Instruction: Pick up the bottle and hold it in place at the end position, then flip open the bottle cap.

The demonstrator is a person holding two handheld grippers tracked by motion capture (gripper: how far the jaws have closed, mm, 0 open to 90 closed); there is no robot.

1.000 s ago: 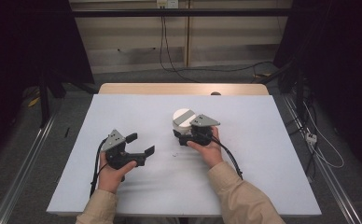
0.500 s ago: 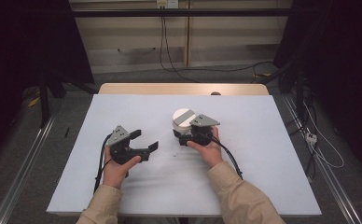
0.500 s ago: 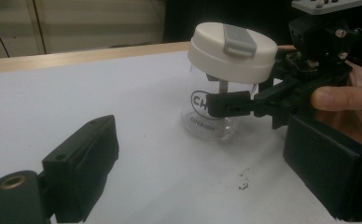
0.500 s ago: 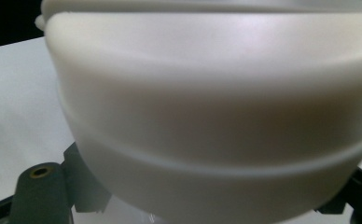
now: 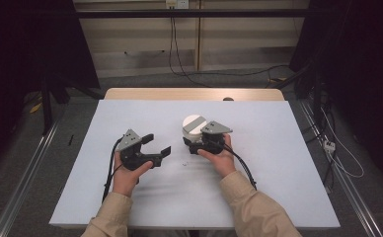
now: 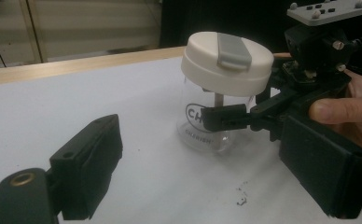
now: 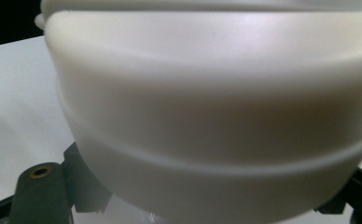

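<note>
One lidded jar (image 5: 194, 129), clamped by the right gripper (image 5: 193, 144); left gripper (image 5: 158, 144) gapes empty.

A white table (image 5: 298, 187) with a wooden far edge stands on grey floor (image 5: 76, 118), dark curtains (image 5: 26, 44) on both sides.

Both forearms wear beige long sleeves (image 5: 248, 207) ending at the wrist. The left gripper (image 5: 156, 145) is matte black, with two blocky jaws; one jaw's base carries a brass-coloured eyelet (image 6: 23, 178). A grey three-cornered plate (image 5: 129, 139) sits on top of its body, and a black cable (image 5: 111, 168) trails back from it beside the sleeve. The right gripper (image 5: 193, 143) is the same black build, its grey plate (image 6: 326, 9) studded with small screws, a slotted screw head (image 6: 339, 45) on the housing beneath. Its black cable (image 5: 243, 168) runs behind it, over the sleeve.
</note>
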